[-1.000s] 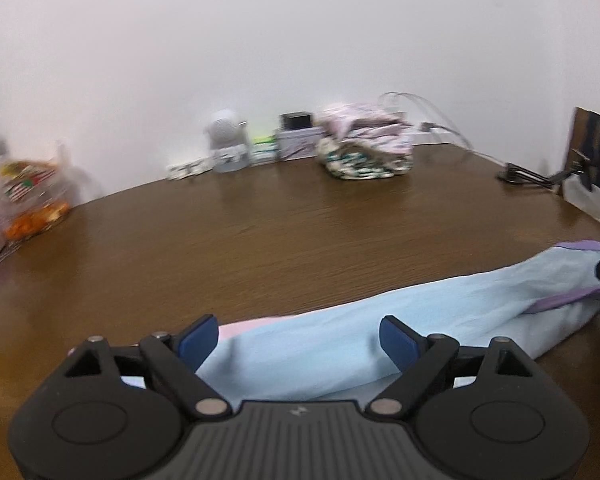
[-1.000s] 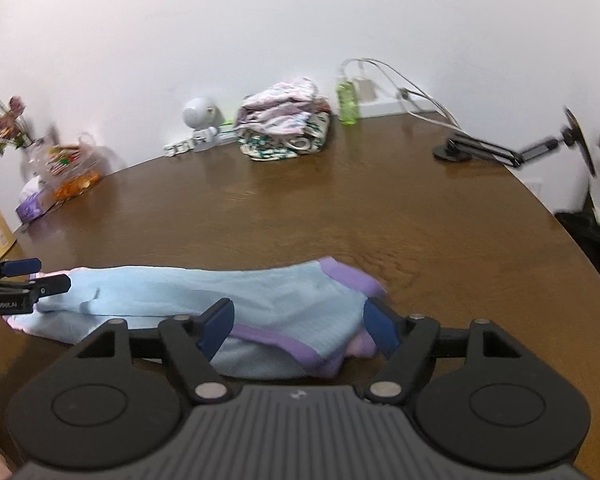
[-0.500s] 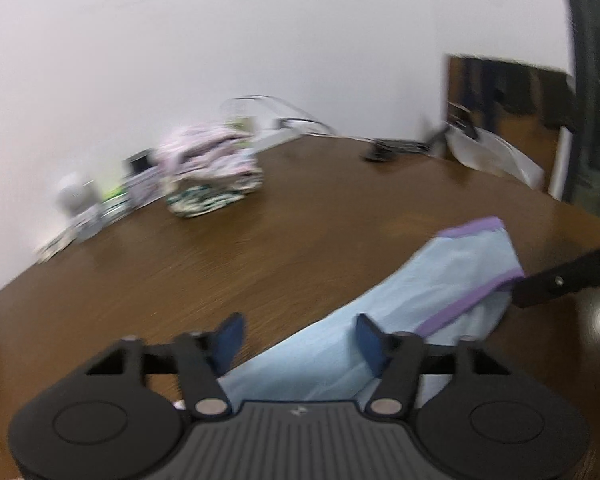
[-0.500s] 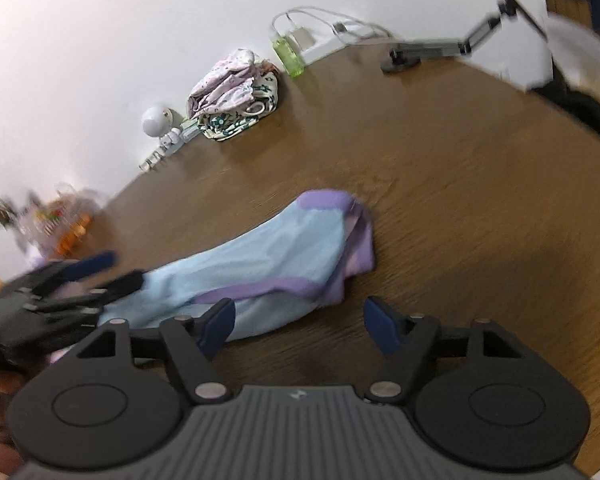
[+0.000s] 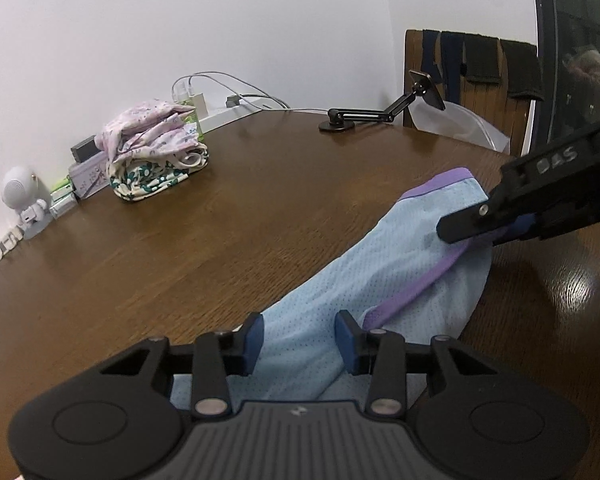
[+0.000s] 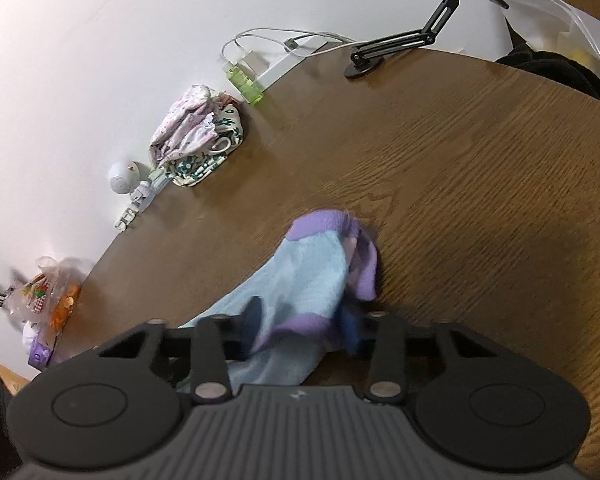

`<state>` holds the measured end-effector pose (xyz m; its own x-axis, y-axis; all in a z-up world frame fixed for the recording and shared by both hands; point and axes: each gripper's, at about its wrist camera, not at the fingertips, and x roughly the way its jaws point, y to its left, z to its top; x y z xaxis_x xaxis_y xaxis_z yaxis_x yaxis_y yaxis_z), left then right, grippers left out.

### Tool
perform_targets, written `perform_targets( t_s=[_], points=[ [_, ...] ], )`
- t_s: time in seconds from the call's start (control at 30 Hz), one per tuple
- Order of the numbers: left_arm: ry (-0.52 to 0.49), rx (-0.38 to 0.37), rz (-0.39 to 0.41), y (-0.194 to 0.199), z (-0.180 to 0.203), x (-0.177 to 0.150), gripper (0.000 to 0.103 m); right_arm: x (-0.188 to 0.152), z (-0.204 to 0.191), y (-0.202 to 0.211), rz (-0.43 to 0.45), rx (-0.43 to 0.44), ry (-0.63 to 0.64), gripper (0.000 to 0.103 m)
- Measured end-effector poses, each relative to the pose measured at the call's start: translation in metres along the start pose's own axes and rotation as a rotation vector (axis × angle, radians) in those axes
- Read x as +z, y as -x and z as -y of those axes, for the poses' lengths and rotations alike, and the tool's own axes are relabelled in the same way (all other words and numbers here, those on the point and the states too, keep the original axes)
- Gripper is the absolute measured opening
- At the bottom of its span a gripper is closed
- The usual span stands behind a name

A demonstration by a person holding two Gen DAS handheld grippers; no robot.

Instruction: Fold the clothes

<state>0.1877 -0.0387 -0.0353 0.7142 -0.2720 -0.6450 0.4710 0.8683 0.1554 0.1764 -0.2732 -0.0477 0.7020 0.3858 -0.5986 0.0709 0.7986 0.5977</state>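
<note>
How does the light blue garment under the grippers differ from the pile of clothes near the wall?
The light blue garment lies stretched out long and flat on the table; the pile of clothes is bunched into a compact heap. The garment is plain blue with purple trim; the pile is floral, pink above and green-and-white below. The garment sits between the closing jaws of the left gripper and right gripper; the pile is untouched. Both rest on the same table.

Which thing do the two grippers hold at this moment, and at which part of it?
Both jaws are closing on the light blue garment: the right gripper at its purple-trimmed end, the left gripper at the opposite end. A firm grip cannot be confirmed.
</note>
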Motion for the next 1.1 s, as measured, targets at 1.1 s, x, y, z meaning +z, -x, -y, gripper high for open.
perform_targets(
  t_s=[1.1],
  points=[
    [0.047, -0.003, -0.011, 0.012, 0.01, -0.007, 0.04, -0.017, -0.087, 0.018, 0.074, -0.117, 1.084, 0.006]
  ],
)
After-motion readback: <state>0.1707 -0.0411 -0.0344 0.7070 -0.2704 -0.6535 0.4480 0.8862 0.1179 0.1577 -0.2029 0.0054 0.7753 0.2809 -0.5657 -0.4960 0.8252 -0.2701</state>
